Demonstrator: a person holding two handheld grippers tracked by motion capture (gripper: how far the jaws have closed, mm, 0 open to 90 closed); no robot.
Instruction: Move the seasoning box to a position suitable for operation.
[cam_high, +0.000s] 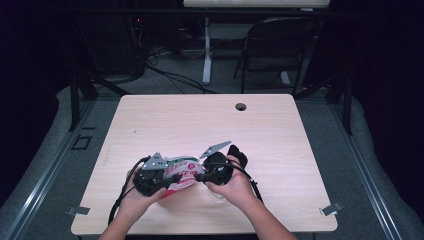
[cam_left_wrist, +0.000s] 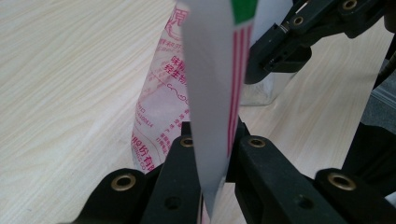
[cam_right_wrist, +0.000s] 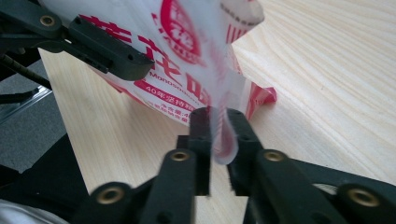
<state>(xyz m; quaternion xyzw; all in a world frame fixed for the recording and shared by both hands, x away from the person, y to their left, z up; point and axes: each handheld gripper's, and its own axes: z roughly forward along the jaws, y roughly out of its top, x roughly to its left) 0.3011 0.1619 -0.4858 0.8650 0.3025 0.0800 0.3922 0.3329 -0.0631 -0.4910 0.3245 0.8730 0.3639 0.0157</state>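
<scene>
The person is holding a printed plastic bag (cam_high: 182, 172) up just above the near part of the wooden table (cam_high: 280, 140), between the two grippers. The left gripper (cam_high: 176, 177) is clamping one edge of the bag; in the left gripper view its jaws are pressing flat on a white fold of the bag (cam_left_wrist: 212, 93). The right gripper (cam_high: 199, 176) is pinching the opposite edge, and in the right gripper view a thin strip of the bag (cam_right_wrist: 219, 135) is sitting right at the tips of the jaws.

That right-hand hold is looking shallow, so if the hands are pulling apart to open or tear the bag, the film is likely to be slipping out of the tips before the seam gives. Uneven pulling could also be ripping the bag sideways and spilling whatever is inside. A clear container (cam_left_wrist: 261, 91) is standing on the table just behind the bag, close enough to be knocked over by a sudden jerk
</scene>
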